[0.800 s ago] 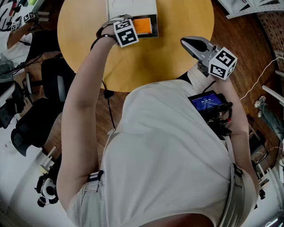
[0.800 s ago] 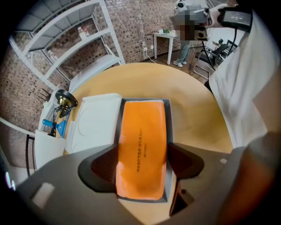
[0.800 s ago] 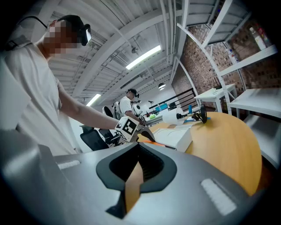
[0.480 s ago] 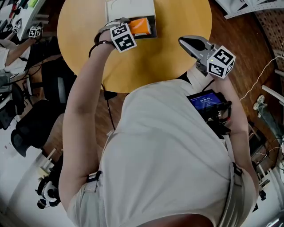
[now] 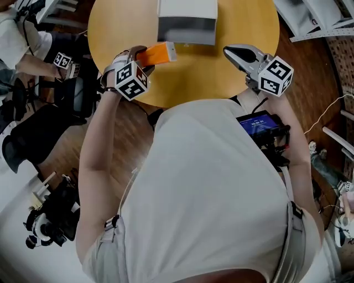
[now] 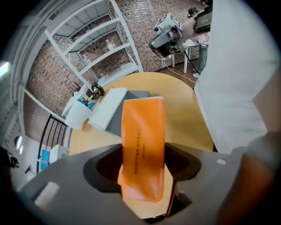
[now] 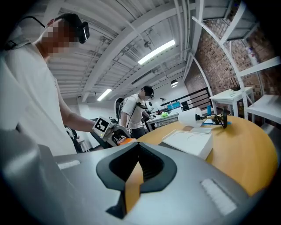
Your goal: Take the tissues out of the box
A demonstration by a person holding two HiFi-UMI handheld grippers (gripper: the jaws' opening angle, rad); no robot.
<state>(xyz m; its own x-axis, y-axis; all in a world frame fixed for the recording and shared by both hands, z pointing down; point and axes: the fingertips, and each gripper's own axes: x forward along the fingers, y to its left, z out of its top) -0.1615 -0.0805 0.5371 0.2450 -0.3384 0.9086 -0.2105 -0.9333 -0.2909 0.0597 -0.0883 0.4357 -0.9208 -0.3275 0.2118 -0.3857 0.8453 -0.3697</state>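
An orange tissue pack [image 5: 157, 54] is clamped in my left gripper [image 5: 145, 55], clear of the box and above the round wooden table's [image 5: 232, 83] near left part. In the left gripper view the tissue pack [image 6: 142, 145] stands between both jaws, which press on its lower end. The white box [image 5: 187, 16] lies at the table's far side with its grey open end facing me; the box [image 6: 112, 110] lies beyond the pack. My right gripper [image 5: 231, 51] hovers over the table's right part, jaws together and empty. From the right gripper view the box [image 7: 189, 143] lies ahead.
A white paper roll [image 7: 193, 117] and a small stand sit on the table behind the box. Another person [image 7: 138, 110] works at a desk further off. A seated person's hand with a marker cube [image 5: 63, 61] and dark chairs are left of the table. White shelving [image 6: 96, 44] stands behind.
My left gripper has drawn the orange pack out of the box and back toward the table's near left edge. The right gripper has stayed where it was.
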